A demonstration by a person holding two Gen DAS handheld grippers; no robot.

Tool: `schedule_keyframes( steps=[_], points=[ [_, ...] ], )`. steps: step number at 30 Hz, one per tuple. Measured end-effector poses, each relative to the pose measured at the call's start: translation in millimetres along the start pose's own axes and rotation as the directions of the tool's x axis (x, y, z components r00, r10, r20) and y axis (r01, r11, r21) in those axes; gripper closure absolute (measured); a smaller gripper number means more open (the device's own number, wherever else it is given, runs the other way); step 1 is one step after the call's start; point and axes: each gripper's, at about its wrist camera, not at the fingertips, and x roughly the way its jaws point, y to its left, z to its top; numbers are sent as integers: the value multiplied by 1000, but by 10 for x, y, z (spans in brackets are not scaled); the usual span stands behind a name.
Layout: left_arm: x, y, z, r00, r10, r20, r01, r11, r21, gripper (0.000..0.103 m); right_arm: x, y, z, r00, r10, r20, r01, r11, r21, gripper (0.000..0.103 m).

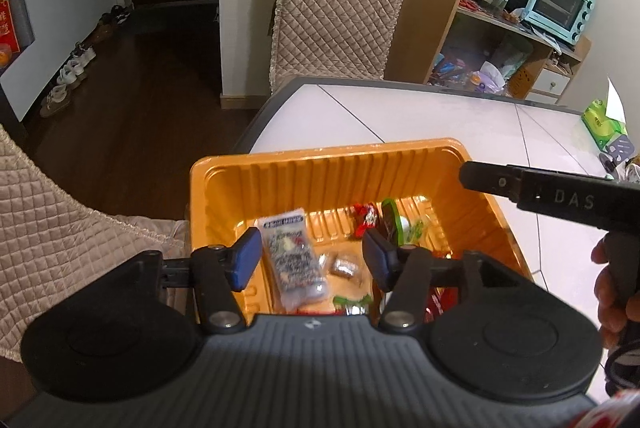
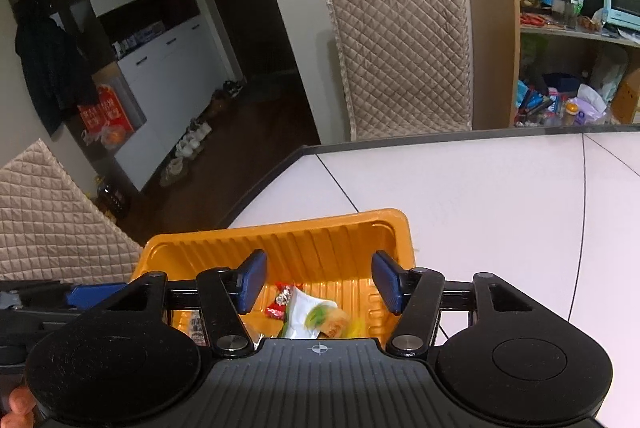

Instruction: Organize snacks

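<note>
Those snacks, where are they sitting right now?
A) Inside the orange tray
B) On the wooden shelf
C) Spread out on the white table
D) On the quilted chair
A: the wrapped snacks lie on the floor of the orange tray, which stands on the white table.

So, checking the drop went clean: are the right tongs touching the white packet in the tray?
Apart. The right wrist view shows the right tongs open, with the white packet lying loose below, between the pads.

Orange ribbed tray (image 1: 280, 179), red wrapped candy (image 1: 366, 218), beige quilted chair cover (image 1: 340, 7), white table (image 1: 440, 115).
</note>
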Motion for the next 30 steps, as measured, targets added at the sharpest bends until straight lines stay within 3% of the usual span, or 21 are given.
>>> schedule_keyframes(
  steps=[3,6,9,14,30],
  points=[
    [-141,4,-90,1000,-1,-3,1,1000,-22,48,-166,-45,-82,1000,28,1,-28,999,31,41],
    [-310,-21,-201,1000,-5,-4,5,999,-40,47,-377,-74,-183,1000,29,-3,-29,999,41,28],
    [-510,-99,-331,1000,5,0,-5,999,-39,46,-629,-96,-331,1000,24,7,-24,999,48,23],
    [-866,-315,-598,1000,25,1,-25,1000,-12,38,-1078,-106,-601,1000,17,-3,-16,999,44,21],
    [-1675,-1133,-1622,998,-38,-51,38,999,14,37,-2361,-175,-1635,998,-21,-61,22,1000,18,20]
  ],
)
